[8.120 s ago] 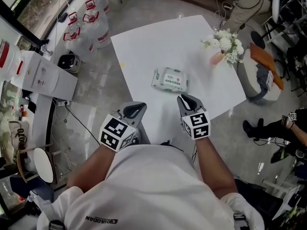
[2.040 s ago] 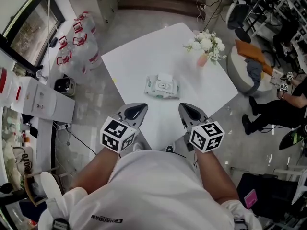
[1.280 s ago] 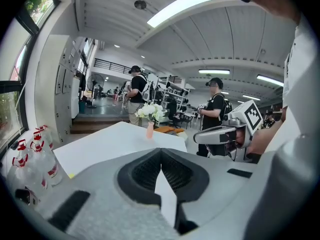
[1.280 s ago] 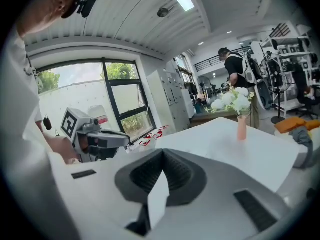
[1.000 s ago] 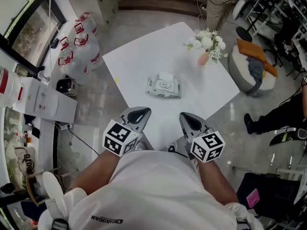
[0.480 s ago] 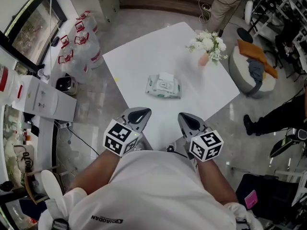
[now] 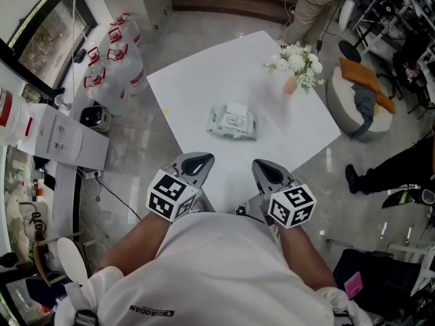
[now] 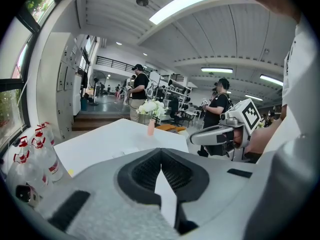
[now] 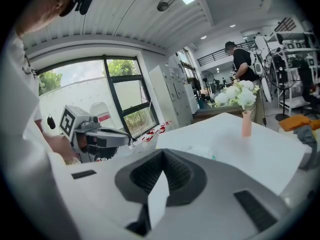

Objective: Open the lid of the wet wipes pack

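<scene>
The wet wipes pack (image 7: 232, 123), white and green, lies flat in the middle of the white table (image 7: 204, 73). Its white lid flap (image 7: 236, 109) stands raised at the far edge. Both grippers hang at the table's near edge, well short of the pack and touching nothing. My left gripper (image 7: 194, 160) is shut and empty, its jaws meeting at the tip (image 8: 161, 151). My right gripper (image 7: 264, 169) is shut and empty too (image 9: 162, 155). The pack shows faintly beyond the right jaws (image 9: 201, 151).
A pink vase of white flowers (image 7: 293, 63) stands near the table's far right corner. Several water jugs (image 7: 112, 53) sit on the floor at left, and a stool piled with cloth (image 7: 360, 97) at right. People stand beyond the table.
Since the oldest frame the pack's lid flap has come up. Over the last second neither gripper has moved; only a person beyond the table has shifted.
</scene>
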Tool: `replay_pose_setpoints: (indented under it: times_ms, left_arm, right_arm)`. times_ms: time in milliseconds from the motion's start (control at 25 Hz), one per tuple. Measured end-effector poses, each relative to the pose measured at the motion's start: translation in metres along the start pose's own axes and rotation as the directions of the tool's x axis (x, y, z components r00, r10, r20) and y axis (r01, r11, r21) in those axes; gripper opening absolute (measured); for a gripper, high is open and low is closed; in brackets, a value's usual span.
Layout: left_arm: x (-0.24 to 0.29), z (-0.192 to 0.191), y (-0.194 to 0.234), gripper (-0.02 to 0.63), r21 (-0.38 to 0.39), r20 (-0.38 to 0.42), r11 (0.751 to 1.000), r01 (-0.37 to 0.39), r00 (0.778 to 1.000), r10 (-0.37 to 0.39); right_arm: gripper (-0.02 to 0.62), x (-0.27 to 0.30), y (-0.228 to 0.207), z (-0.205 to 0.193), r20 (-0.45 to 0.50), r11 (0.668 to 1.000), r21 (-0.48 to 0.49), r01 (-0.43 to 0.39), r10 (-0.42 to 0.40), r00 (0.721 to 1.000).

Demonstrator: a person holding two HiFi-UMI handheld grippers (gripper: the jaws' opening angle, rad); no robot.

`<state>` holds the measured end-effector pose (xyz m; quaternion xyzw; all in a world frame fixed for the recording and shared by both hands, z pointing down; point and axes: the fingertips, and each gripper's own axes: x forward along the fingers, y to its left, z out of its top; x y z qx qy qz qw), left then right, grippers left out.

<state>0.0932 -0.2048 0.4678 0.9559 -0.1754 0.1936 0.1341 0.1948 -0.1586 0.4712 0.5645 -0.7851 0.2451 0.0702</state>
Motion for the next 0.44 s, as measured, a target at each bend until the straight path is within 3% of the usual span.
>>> replay_pose_setpoints:
  times_ms: [440]
  left_arm:
    - [0.0060,0.0033,0.0012,0.005,-0.011,0.003,1.000,-0.016,1.000,0.016]
  right_arm:
    - [0.005,0.0033,-0.0058,0.0029,-0.013,1.000,-0.008,-0.019,0.019,1.000]
